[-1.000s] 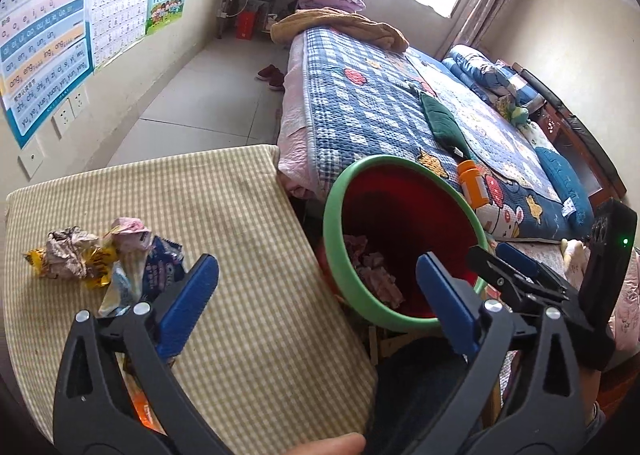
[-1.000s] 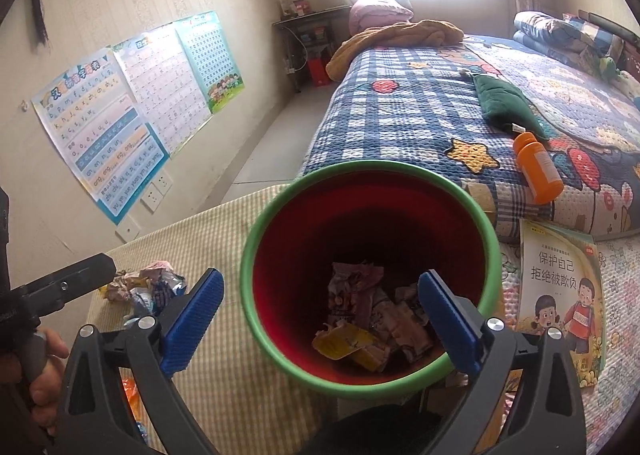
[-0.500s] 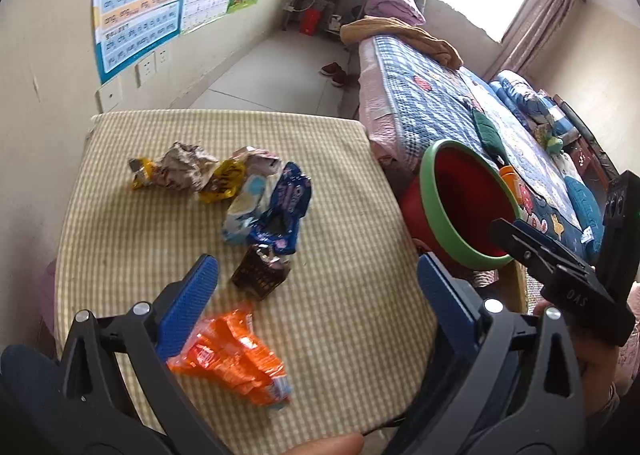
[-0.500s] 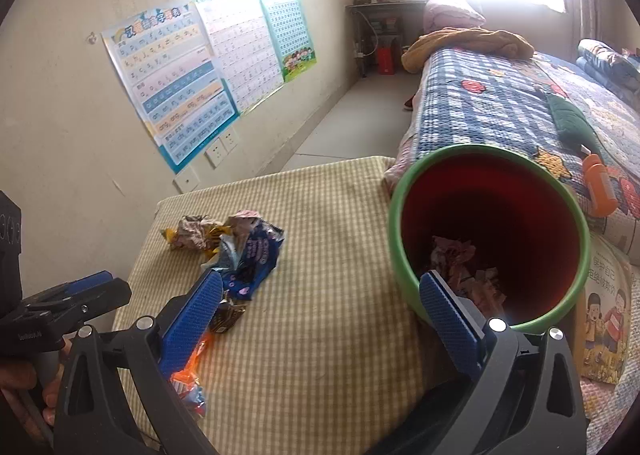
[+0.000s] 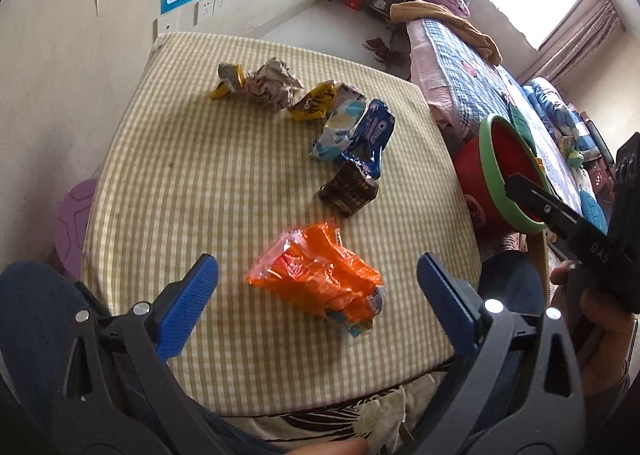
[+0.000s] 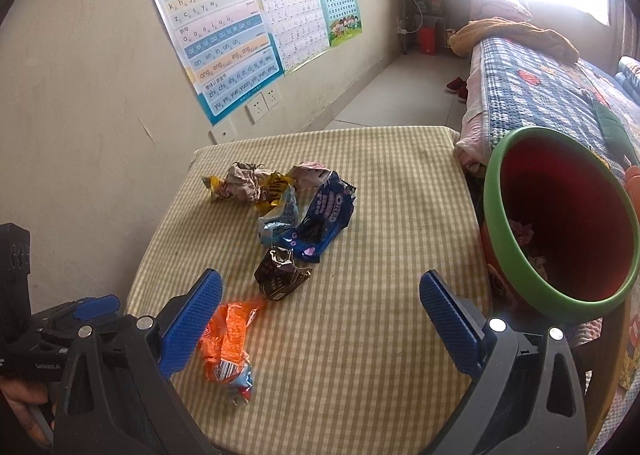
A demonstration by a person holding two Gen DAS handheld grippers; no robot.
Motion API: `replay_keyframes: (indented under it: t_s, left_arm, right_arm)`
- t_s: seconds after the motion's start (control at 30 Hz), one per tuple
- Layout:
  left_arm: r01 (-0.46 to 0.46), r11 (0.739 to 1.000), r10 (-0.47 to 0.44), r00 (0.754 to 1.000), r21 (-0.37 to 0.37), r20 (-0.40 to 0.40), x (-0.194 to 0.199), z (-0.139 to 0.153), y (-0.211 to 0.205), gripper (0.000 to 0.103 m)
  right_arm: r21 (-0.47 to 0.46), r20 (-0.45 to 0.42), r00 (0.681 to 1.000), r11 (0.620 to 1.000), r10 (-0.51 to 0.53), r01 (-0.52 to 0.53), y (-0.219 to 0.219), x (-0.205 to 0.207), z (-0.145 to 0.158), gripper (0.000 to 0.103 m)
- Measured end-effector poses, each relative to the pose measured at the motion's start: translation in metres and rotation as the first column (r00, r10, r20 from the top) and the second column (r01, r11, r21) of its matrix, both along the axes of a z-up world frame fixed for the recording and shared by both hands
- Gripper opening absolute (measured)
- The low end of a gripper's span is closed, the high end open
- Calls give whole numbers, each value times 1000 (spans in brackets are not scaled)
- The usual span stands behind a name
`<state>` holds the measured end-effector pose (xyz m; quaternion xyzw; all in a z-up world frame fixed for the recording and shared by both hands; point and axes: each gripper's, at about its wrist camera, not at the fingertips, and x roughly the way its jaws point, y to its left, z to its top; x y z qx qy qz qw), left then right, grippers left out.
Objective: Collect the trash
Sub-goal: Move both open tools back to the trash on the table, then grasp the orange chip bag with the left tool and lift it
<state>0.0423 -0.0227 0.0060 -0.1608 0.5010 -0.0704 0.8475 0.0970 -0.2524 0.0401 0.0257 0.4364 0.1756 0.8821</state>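
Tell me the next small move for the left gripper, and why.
Probably lower the left gripper onto the orange wrapper and close. Its jaws are open and empty, and the wrapper lies between them, nearest of the trash on the table. The bin stands open at the table's right edge.

Hidden and cut-off bits

Left blue finger pad (image 6: 191,325) is covering the near edge of the orange wrapper (image 6: 228,339); bin (image 6: 560,215) wall beyond the right finger is blocking most of the trash inside; crumpled wrapper pile (image 5: 276,87) far ahead of the fingers is overlapping, prints unreadable.
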Motion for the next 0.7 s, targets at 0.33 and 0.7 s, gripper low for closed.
replay_keyframes:
  t_s: [0.33, 0.7]
  left_arm:
    - [33, 999, -35, 992, -20, -119, 2, -41, -25, 97]
    - [40, 999, -33, 965, 20, -260, 17, -88, -51, 87]
  right_arm:
    - [-3, -11, 1000, 1000, 30, -30, 15, 4, -10, 96]
    - [16, -64, 997, 999, 39, -38, 13, 13, -31, 96]
